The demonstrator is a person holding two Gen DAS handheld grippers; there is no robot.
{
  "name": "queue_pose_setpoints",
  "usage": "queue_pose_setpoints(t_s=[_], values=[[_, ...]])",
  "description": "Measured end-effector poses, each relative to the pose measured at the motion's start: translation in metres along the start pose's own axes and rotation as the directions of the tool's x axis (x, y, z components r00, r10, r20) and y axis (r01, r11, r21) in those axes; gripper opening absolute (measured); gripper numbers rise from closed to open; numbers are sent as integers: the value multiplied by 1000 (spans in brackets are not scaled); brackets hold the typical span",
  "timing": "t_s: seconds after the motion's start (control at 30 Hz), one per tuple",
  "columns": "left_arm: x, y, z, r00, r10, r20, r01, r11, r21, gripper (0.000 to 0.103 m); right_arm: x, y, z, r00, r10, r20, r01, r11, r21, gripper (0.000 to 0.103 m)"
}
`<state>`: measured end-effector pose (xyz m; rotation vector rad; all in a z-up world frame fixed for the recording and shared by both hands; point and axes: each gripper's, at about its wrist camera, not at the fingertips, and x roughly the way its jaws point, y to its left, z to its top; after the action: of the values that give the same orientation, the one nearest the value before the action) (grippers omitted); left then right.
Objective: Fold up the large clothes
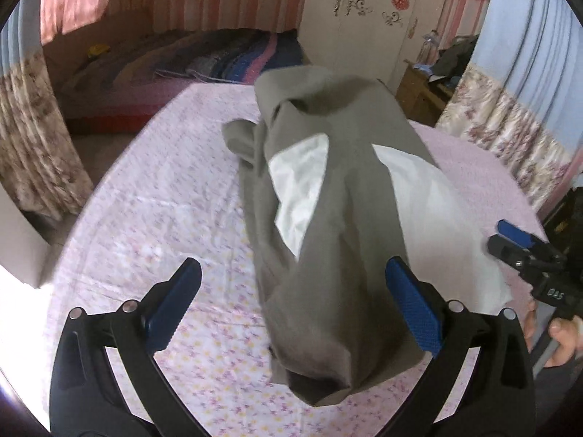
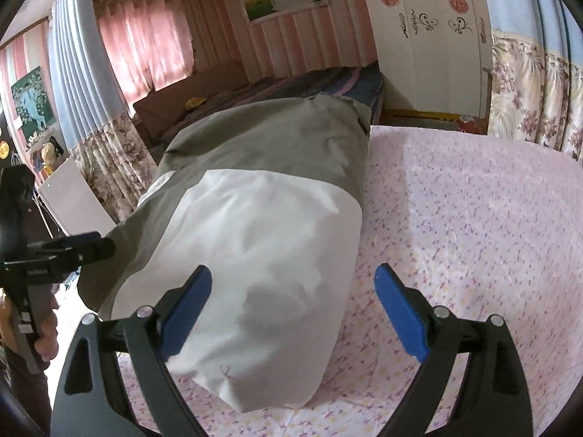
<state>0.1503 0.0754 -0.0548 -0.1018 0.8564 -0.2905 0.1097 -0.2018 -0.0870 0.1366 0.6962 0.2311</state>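
Observation:
A large grey garment [image 1: 328, 225] with white panels [image 1: 298, 189] lies bunched lengthwise on the pink floral bedsheet [image 1: 182, 218]. My left gripper [image 1: 293, 269] hovers over its near end with the jaws wide open. The cloth lies between the fingers, and the right pad [image 1: 411, 306] sits at its edge without any pinch. In the right wrist view the white part [image 2: 262, 255] of the garment [image 2: 277, 138] fills the middle. My right gripper [image 2: 293, 275] is open over it, with the cloth edge against the left pad [image 2: 186, 313]. Each gripper shows in the other's view: the right gripper [image 1: 517, 244] and the left gripper [image 2: 83, 245].
A second bed with a dark striped blanket [image 1: 218, 58] stands beyond. A white wardrobe [image 1: 364, 18] and floral curtains [image 2: 528, 91] line the far side. A wooden table with clutter [image 1: 437, 73] sits at the right. A hand [image 1: 561, 338] holds the right gripper's handle.

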Motion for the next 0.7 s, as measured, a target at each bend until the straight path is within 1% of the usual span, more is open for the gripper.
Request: queue_pose_setpoints(t_s=[0.03,0.2,0.3,0.4,0.53,0.6,0.7], values=[[3,3,-3,1000,-18,-3,18,1000,-8,100,0,1,-2,1000,-4,-1,4,1000,-4,91],[22,10,-21,998,-17,-52,17,1000,-15,100,-1,6,-6,999,-32,11,33,999,-33,91],[32,13,-34,995,-62,-81,60,998,-32,100,-2,8,-7,999,-34,7,34,999,-40,91],[39,14,-44,994,-75,-81,74,997,-23,100,1,8,-11,1000,-31,-4,31,999,-37,91],[50,18,-50,990,-107,-97,103,994,-47,100,7,6,-17,999,-25,-23,25,1000,-18,91],[54,17,-52,990,-106,-98,102,994,-40,100,7,4,-19,999,-17,-27,17,1000,-4,91],[56,12,-54,993,-71,-90,71,997,-11,100,9,-1,-21,999,3,-35,-1,999,50,91]])
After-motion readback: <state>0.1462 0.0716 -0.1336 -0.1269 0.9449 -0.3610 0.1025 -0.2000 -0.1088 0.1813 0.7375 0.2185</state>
